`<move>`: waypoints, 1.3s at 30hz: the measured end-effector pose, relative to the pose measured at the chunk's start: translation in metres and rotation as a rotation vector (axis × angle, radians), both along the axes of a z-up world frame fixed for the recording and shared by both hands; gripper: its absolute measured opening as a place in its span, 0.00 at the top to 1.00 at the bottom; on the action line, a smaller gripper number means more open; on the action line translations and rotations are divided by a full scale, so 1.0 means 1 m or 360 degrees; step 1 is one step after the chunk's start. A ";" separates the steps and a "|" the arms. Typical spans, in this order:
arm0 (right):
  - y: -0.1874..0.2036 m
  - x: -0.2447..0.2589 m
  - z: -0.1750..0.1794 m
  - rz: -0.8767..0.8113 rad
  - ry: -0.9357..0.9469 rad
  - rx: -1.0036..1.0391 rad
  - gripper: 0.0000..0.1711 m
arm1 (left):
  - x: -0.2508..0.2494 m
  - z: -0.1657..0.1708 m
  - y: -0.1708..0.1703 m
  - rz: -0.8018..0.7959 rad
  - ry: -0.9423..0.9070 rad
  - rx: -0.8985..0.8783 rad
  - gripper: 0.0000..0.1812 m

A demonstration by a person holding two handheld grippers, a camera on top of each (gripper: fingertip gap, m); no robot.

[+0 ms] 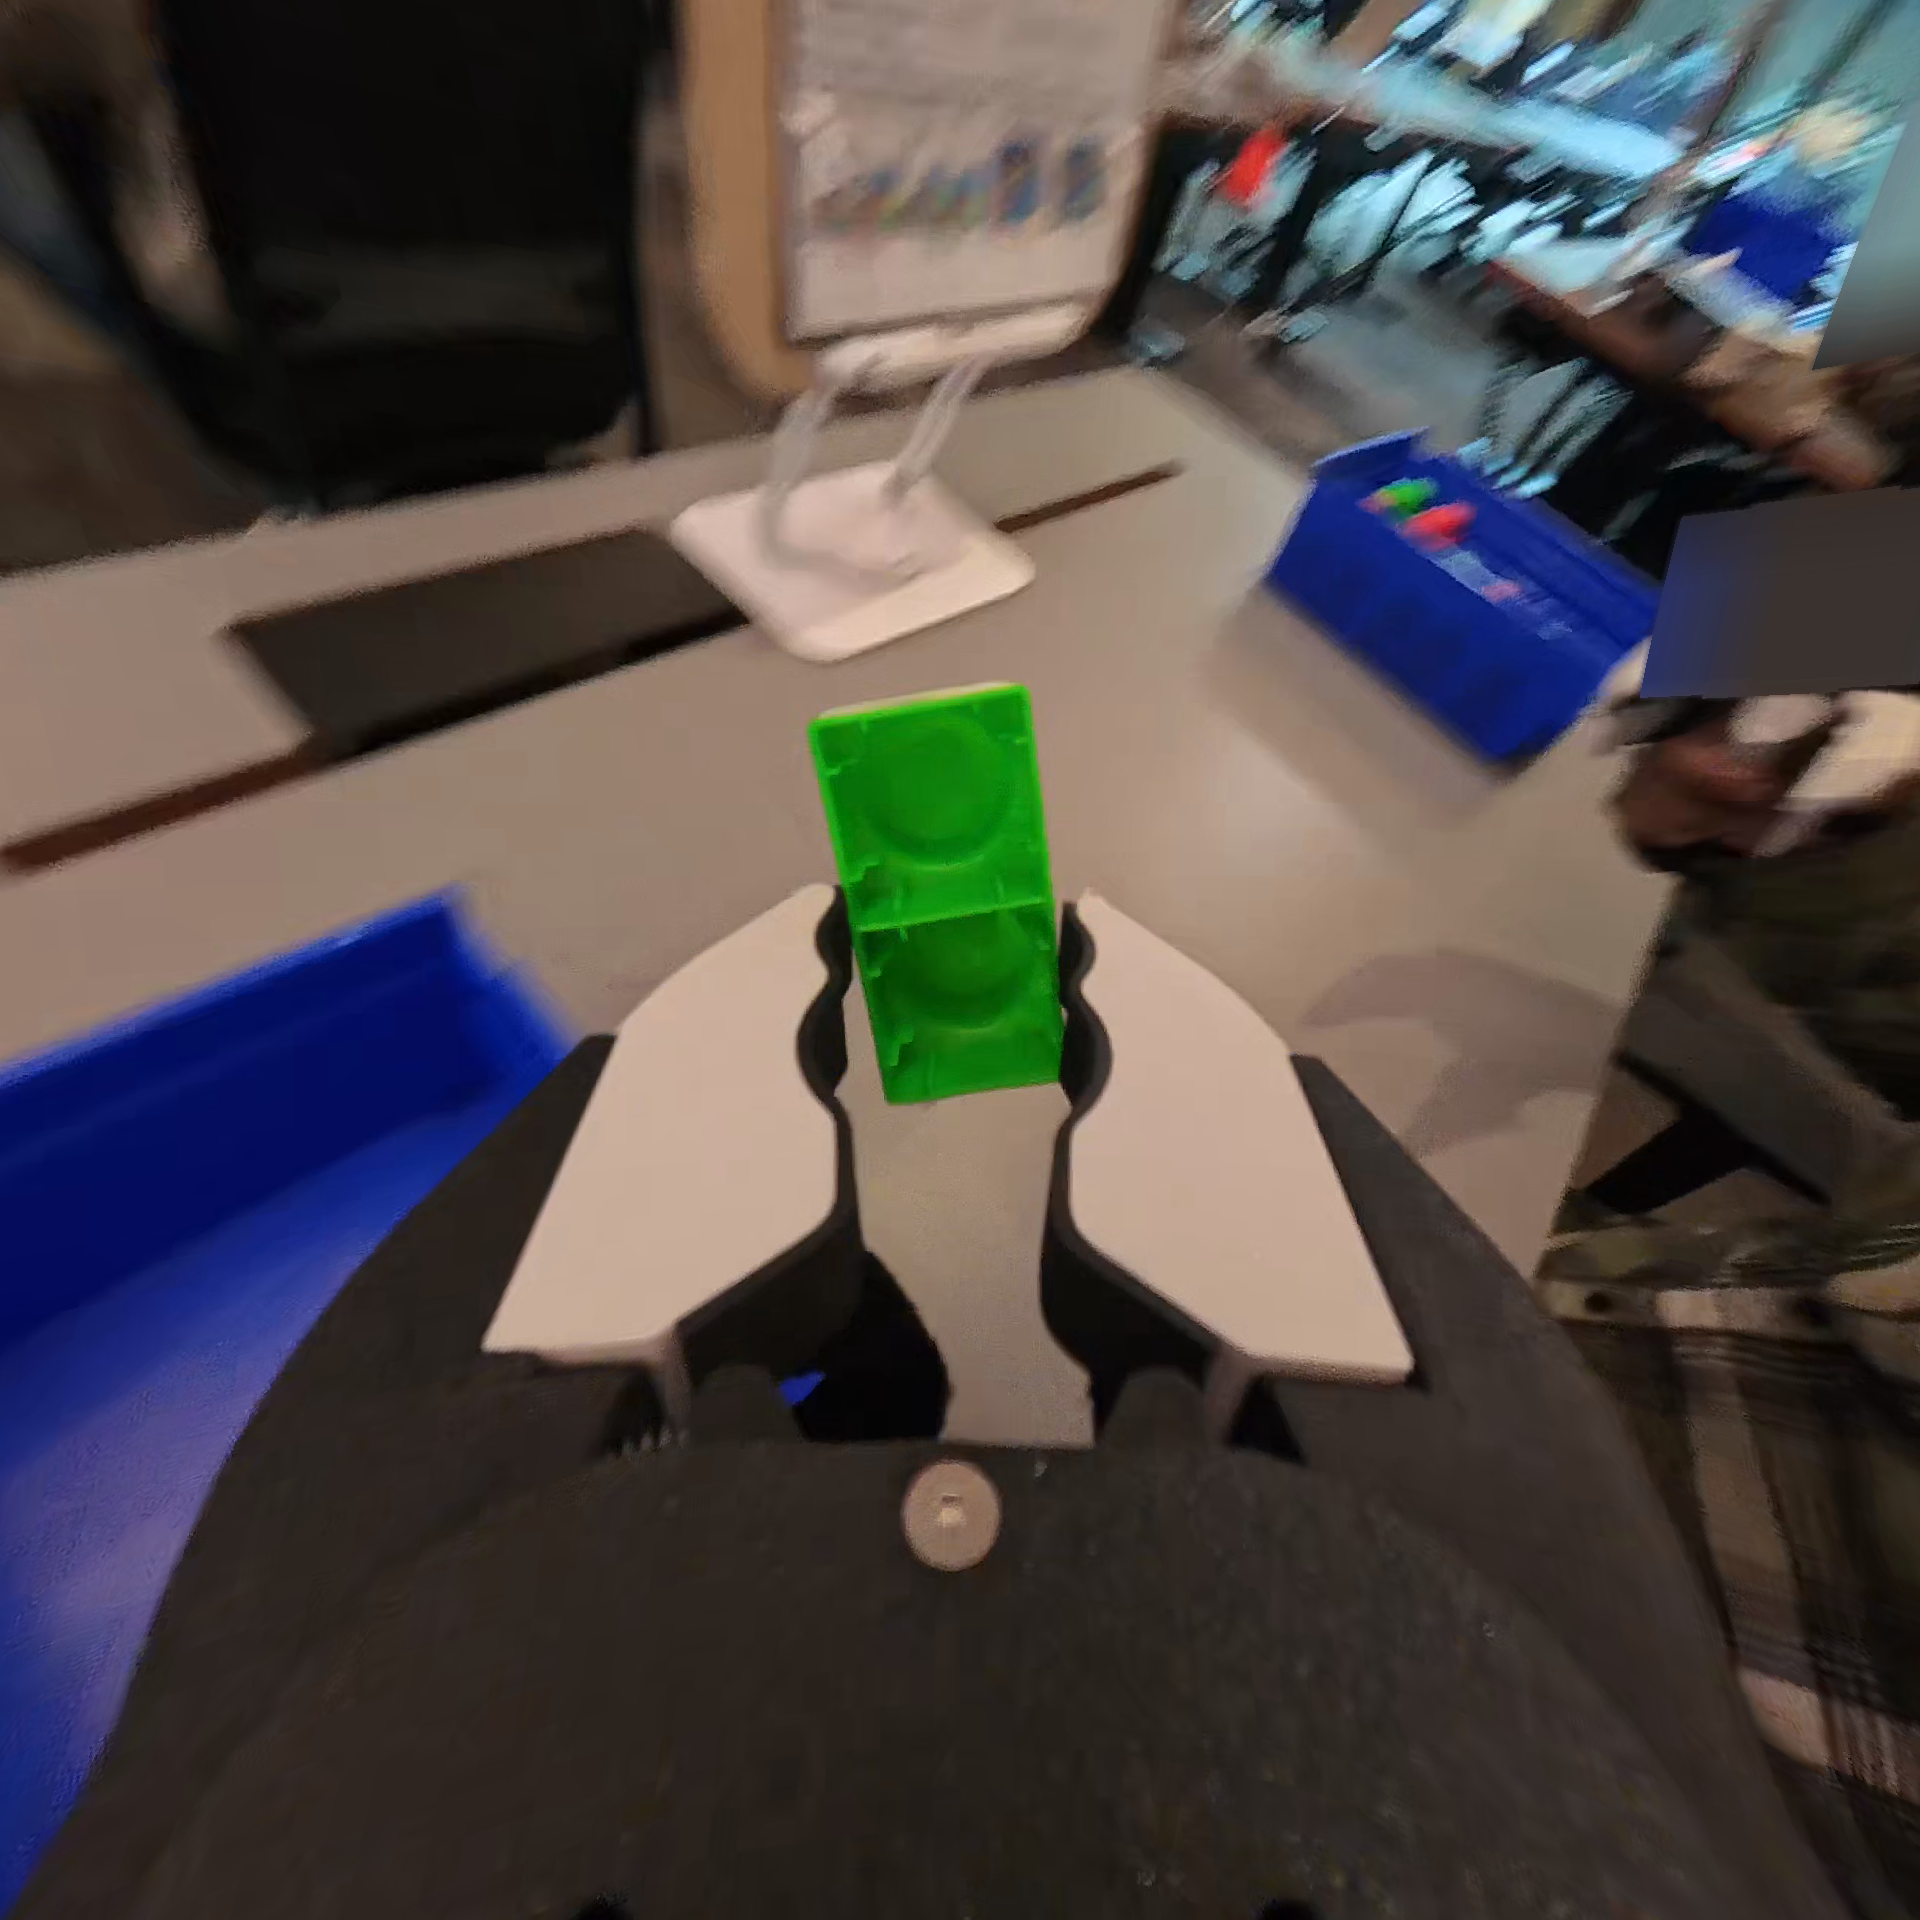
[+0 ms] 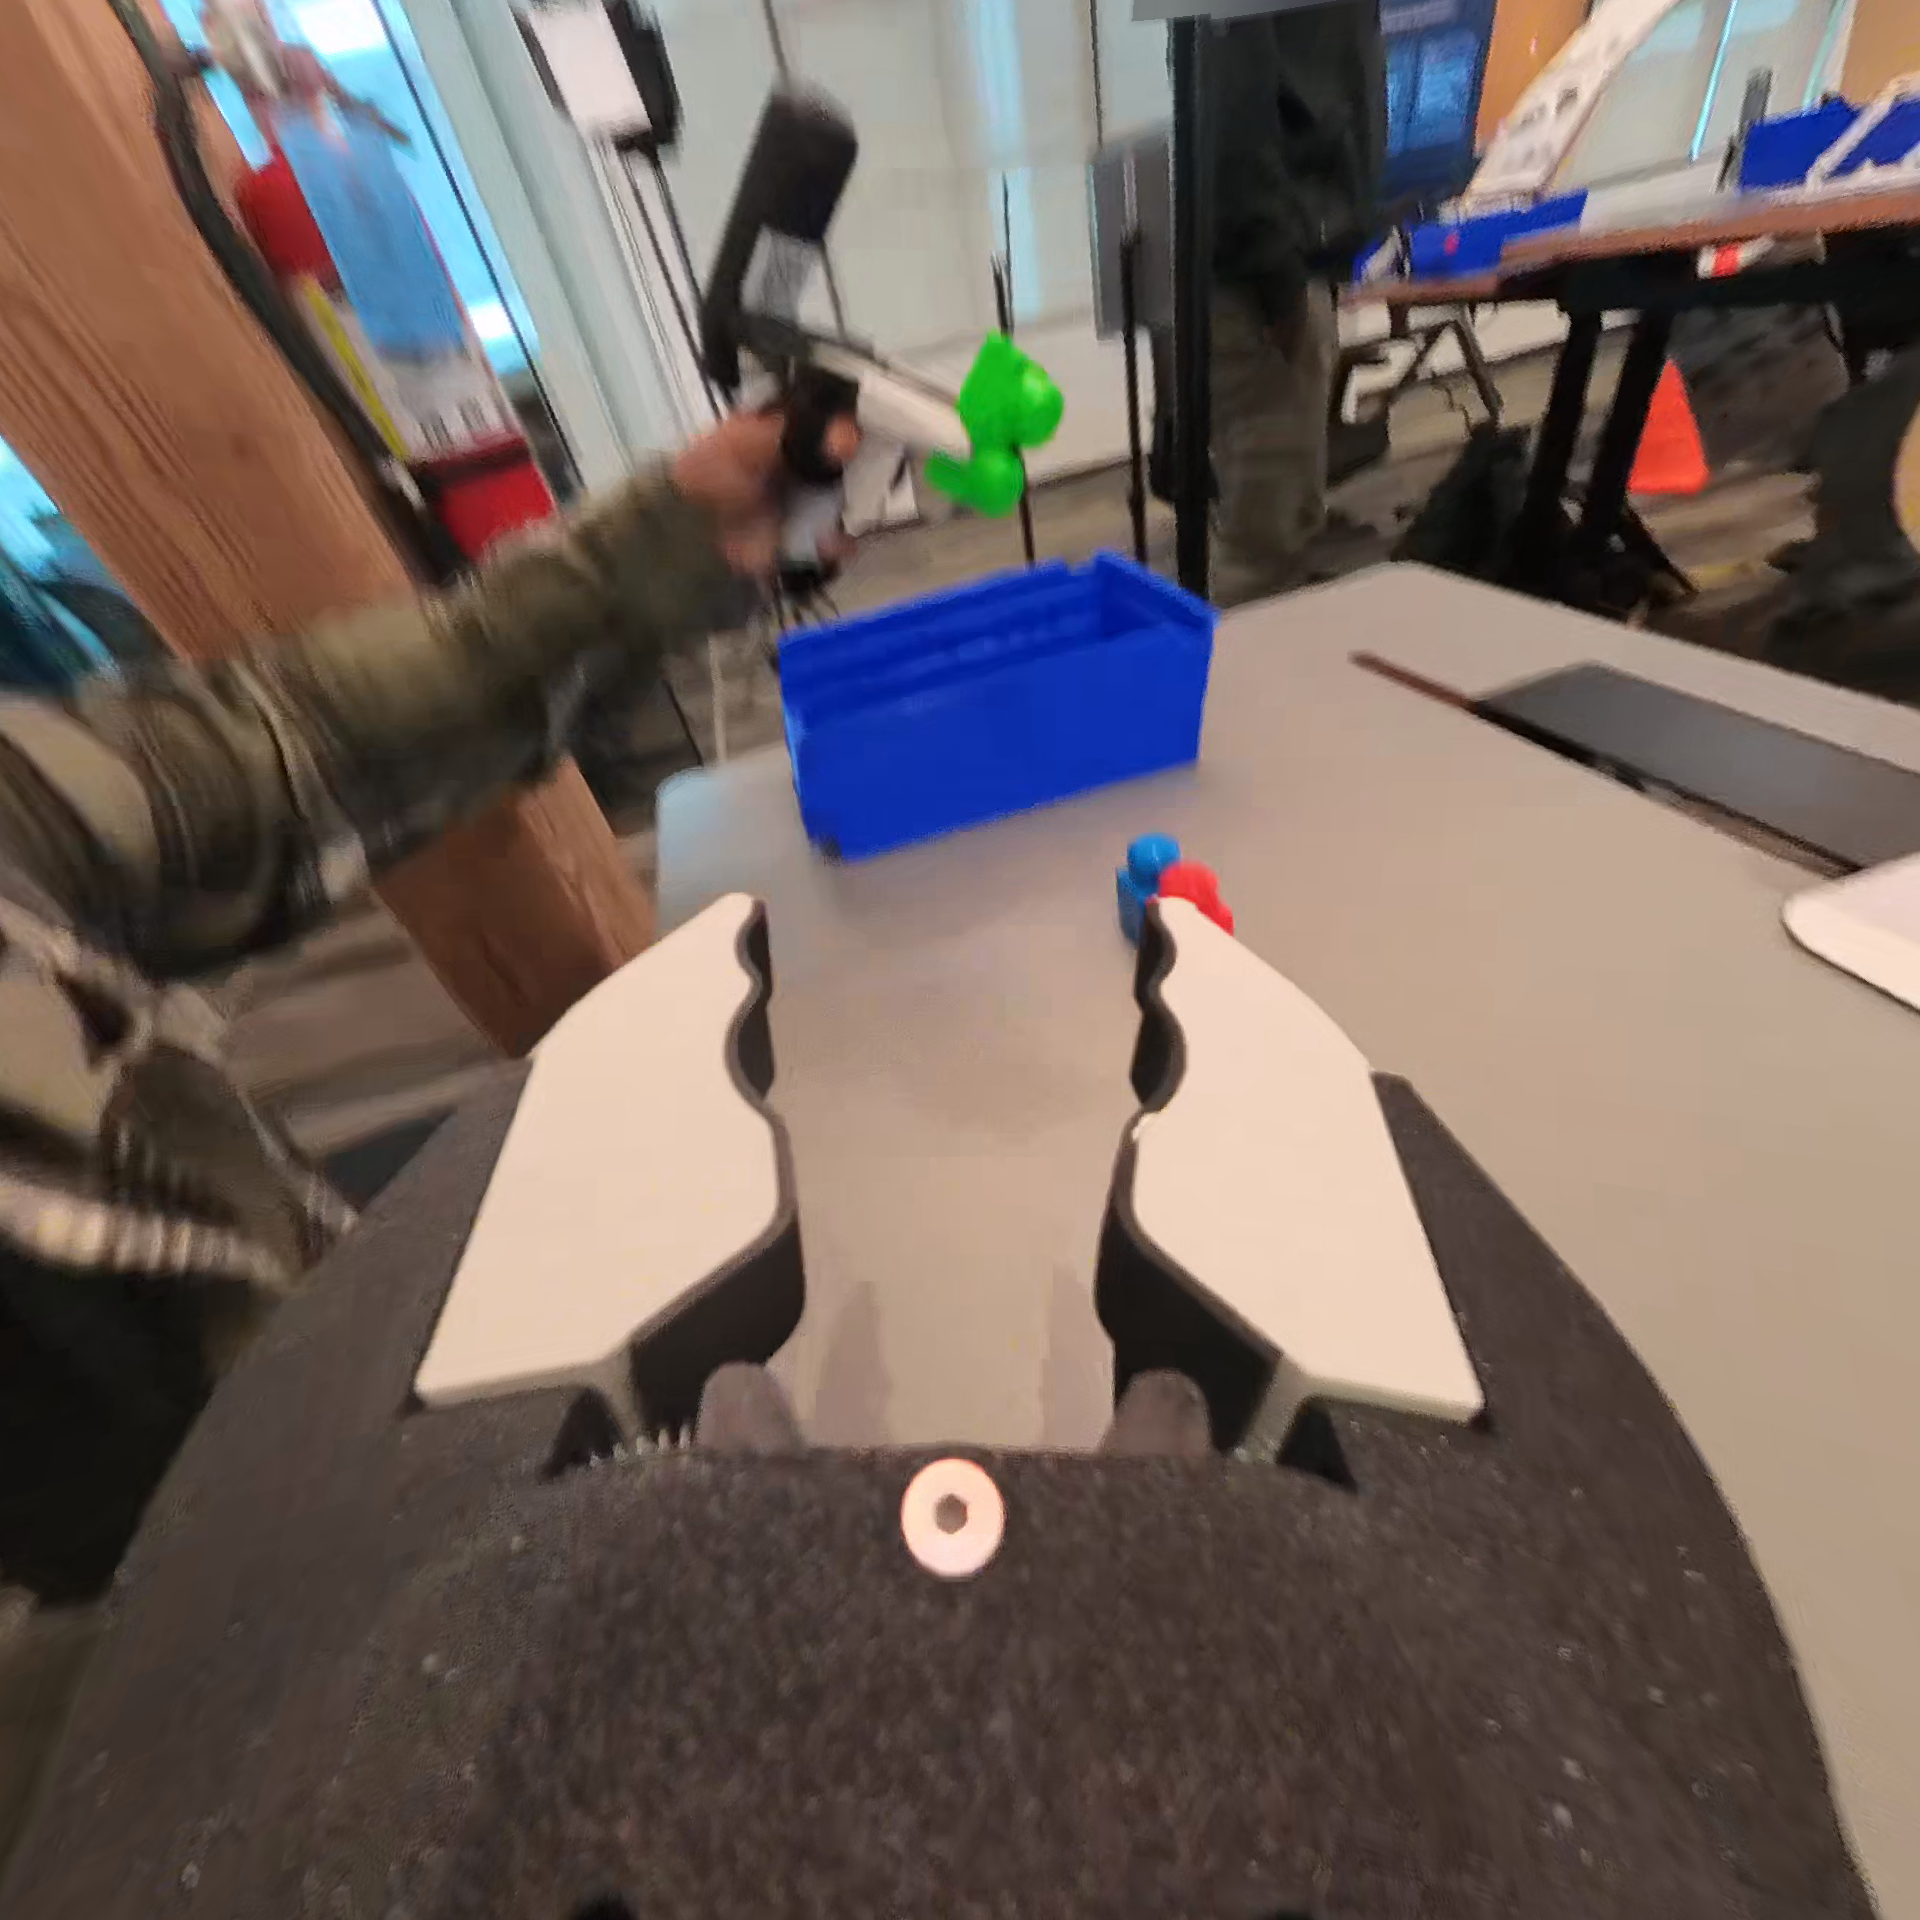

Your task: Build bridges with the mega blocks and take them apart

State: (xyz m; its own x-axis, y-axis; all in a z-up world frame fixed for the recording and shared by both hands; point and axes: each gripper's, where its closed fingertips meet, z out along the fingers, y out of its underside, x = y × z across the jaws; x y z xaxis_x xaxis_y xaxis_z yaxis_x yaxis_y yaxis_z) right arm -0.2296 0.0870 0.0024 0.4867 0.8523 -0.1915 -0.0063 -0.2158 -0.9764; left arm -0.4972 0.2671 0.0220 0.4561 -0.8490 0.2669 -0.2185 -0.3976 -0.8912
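while the left claw (image 1: 951, 997) is clenched on a green block (image 1: 940, 894), no bridge stands anywhere in either view. the green block is a two-stud piece, gripped at its lower half with its hollow underside facing the camera, and it is held up in the air above the counter (image 1: 623, 831). in the right wrist view the same block (image 2: 995, 426) shows in the air beyond the blue bin (image 2: 997, 707), at the end of the person's sleeve (image 2: 499, 644).

the right claw (image 2: 951, 956) is released: its jaws stand well apart with only bare counter (image 2: 1455, 935) between them. a blue block (image 2: 1143, 883) and a red block (image 2: 1195, 894) stand touching each other on the counter, just beyond the right fingertip, near the blue bin.

judgement: either the build is at an early stage, with two pillars set and the green span yet to be placed, or a bridge is being dismantled. the pictures do not settle which.

a second blue bin (image 1: 1455, 613) sits farther off on the counter and holds coloured pieces. it carries a label, and a poster (image 1: 935, 156) stands behind; both are too blurred to read. no brand marking is legible on the blocks or claws.
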 end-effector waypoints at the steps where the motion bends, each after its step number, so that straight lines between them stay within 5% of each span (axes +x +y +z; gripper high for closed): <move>1: 0.011 -0.006 0.011 0.0022 0.0107 -0.0003 0.61 | 0.024 0.009 -0.012 -0.0078 -0.0078 0.0038 0.79; 5: 0.046 -0.034 0.048 0.0230 0.0477 -0.0063 0.65 | 0.112 0.028 -0.066 -0.0440 -0.0414 0.0084 0.79; 10: 0.077 -0.059 0.047 0.0273 0.0444 -0.0102 0.63 | 0.176 0.021 -0.113 -0.0726 -0.0655 0.0053 0.79; 16: 0.076 -0.066 0.039 0.0372 0.0440 -0.0168 0.65 | 0.195 0.005 -0.120 -0.0756 -0.0762 0.0001 0.79; 23: 0.071 -0.081 0.036 0.0539 0.0502 -0.0270 0.83 | 0.197 -0.008 -0.122 -0.0712 -0.0817 -0.0011 0.79; 33: 0.076 -0.118 0.019 0.0737 -0.0105 -0.0325 0.84 | 0.155 -0.029 -0.119 -0.0417 -0.0893 -0.0054 0.79; 39: 0.127 -0.133 -0.024 0.0702 -0.1017 -0.0261 0.84 | 0.079 -0.057 -0.137 -0.0034 -0.0702 0.0038 0.84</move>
